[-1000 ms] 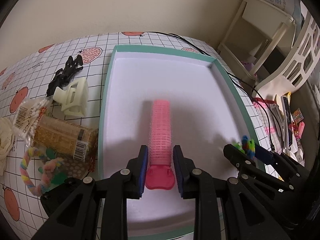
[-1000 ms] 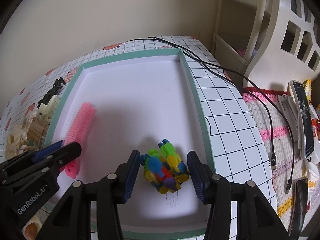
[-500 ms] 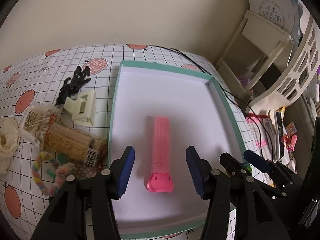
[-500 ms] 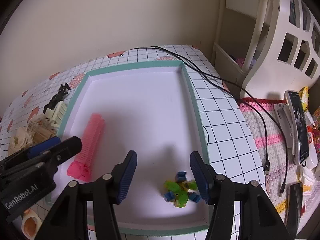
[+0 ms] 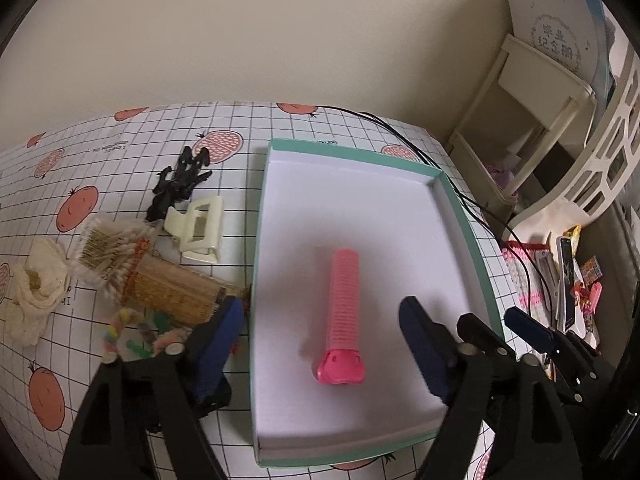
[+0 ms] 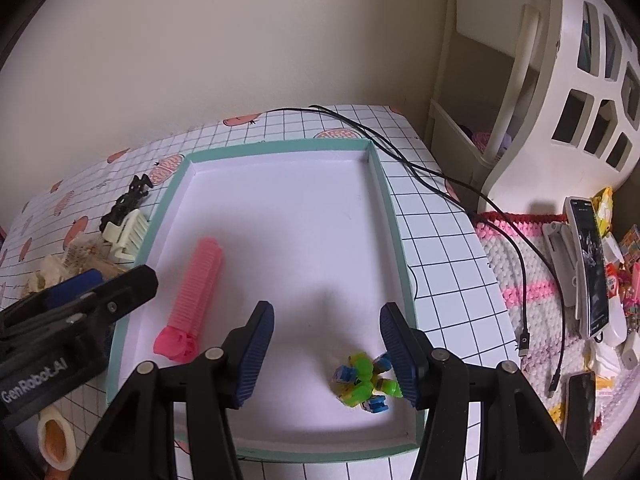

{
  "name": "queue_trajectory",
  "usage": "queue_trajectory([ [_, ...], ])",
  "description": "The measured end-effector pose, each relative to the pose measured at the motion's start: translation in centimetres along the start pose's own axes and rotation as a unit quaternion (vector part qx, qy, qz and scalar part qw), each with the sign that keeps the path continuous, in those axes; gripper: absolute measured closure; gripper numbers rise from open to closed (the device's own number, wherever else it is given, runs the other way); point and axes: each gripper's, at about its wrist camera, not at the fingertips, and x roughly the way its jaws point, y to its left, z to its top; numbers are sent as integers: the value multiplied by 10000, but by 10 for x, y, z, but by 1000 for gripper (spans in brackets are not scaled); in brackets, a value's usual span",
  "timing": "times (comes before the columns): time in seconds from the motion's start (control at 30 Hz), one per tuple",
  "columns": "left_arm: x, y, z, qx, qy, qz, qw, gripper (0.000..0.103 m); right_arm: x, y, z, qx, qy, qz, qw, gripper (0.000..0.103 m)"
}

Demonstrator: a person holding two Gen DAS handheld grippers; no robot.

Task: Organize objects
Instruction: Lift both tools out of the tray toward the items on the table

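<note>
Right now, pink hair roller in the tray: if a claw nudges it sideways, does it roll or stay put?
Likely rolls a little: the pink hair roller is a long ribbed cylinder lying flat on the smooth white floor of the tray. Its wider clip end would probably curve or stop the roll. It looks like hollow plastic, so probably light and easily shoved.

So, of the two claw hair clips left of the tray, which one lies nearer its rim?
The cream claw clip, which lies close beside the tray. The black claw clip lies behind it, farther from the rim.
</note>
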Motion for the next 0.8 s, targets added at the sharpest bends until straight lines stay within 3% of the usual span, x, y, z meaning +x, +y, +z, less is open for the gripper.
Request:
queue_trajectory([
  [0.17,-3,9,2,-119,-59,154,9998,8,-2,3,1,-20,-15,14,10000,31],
  [0.3,-3,16,2,-181,-58,243,9995,5,-2,6,0,-55,-17,20,10000,22],
  [0.6,-8,20,2,-174,-124,371,9991,4,0,10,-2,-30,51,66,10000,4],
  [0.8,-12,26,2,-203,-149,421,9988,4,-1,15,-2,-44,67,86,9999,0],
])
